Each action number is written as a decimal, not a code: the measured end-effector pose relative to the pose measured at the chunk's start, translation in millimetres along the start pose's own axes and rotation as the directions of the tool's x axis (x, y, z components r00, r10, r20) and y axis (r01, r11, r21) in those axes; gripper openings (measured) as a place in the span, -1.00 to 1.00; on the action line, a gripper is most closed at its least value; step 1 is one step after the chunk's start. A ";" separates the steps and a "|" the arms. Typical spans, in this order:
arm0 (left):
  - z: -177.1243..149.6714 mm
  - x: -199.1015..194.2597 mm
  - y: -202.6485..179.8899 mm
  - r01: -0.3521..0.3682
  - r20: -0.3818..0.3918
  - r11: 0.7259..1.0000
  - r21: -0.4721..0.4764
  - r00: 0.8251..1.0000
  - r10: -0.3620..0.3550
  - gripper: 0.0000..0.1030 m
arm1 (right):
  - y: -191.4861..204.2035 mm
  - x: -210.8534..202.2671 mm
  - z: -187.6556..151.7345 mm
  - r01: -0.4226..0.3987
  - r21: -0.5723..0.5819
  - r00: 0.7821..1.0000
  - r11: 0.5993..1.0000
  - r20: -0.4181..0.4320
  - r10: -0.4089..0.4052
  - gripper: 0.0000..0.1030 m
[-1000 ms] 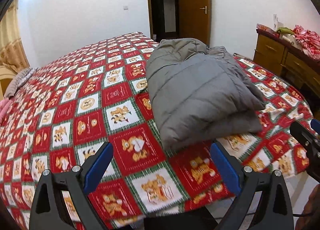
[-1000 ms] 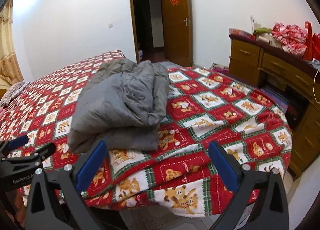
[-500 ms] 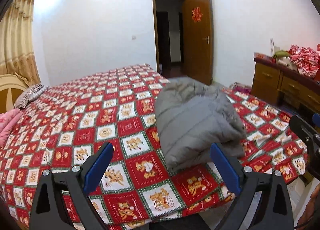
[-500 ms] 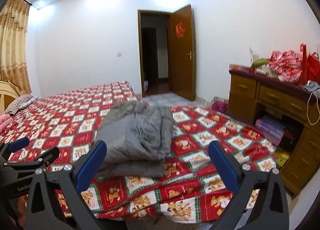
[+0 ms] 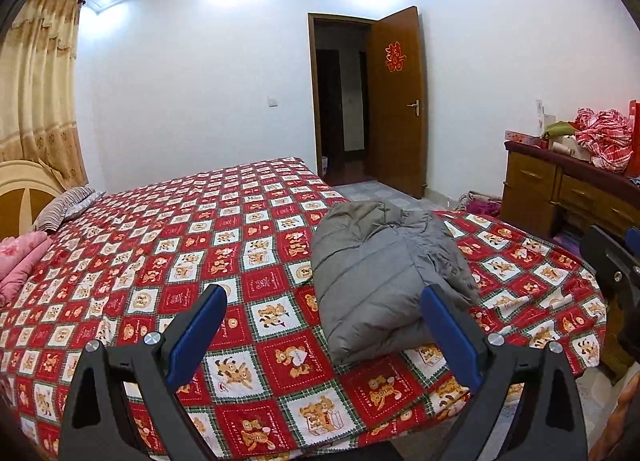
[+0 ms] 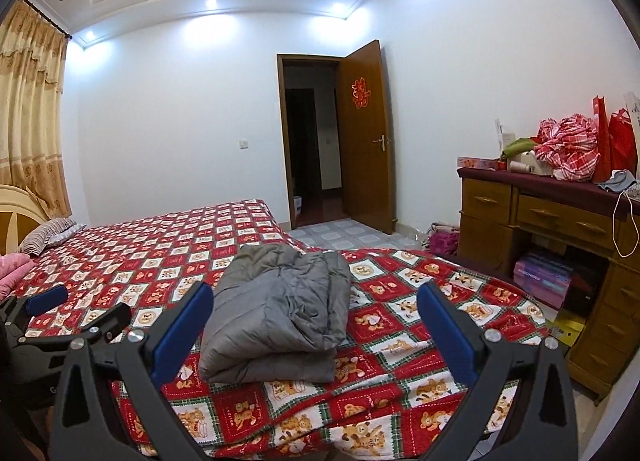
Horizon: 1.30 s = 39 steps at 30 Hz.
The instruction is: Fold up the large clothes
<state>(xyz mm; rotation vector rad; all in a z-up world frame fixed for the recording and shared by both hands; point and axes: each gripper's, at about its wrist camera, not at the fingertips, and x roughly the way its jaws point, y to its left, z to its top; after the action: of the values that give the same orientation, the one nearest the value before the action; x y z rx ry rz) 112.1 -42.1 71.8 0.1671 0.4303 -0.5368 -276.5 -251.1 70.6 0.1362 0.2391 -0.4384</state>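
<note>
The grey padded jacket (image 5: pixel 384 277) lies folded into a thick bundle on the bed (image 5: pixel 180 253), near the foot end on the side toward the open door (image 5: pixel 396 101). Its quilted top layer is fairly smooth on the left, while the right side is bunched and creased. It rests on the red, white and green bedspread printed with bears, and nothing is touching it.

The left tool (image 5: pixel 324 325) is held above the near edge of the bed with its blue-padded fingers (image 5: pixel 198 327) spread wide and nothing between them. The jacket shows beyond the gap, closer to the right finger. The right tool (image 6: pixel 316 321) is likewise spread wide and empty, held off the near corner of the bed, with the jacket seen past its left finger (image 6: pixel 182 325). Both tools are clear of the fabric. In the right wrist view the left tool appears at the lower left edge, and in the left wrist view part of the right tool shows at the right edge.

At the head of the bed lie a striped pillow (image 5: pixel 60 207) and pink bedding (image 5: pixel 20 261). A wooden dresser (image 6: pixel 552 229) stands by the right wall, its top piled with red checked cloth (image 6: pixel 568 147) and red bags (image 6: pixel 616 141). A beige curtain (image 5: pixel 36 93) hangs at the left.
</note>
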 end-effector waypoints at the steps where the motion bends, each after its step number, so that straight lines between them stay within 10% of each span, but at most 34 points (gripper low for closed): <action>1: 0.0 0.4 0.2 0.003 -0.003 1.000 -0.003 1.000 -0.003 0.90 | 0.4 0.1 -0.3 -0.001 0.000 1.000 1.000 -0.001 0.001 1.00; 39: -0.1 -6.2 -2.0 -0.010 0.025 1.000 -0.004 1.000 0.010 0.91 | 5.0 -7.5 2.0 -0.011 0.001 1.000 1.000 0.015 0.011 1.00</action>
<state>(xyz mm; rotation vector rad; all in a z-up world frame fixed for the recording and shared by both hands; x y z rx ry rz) 106.2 -40.9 74.3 0.1583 0.4057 -0.5273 -280.5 -243.9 74.8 0.1349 0.2234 -0.4280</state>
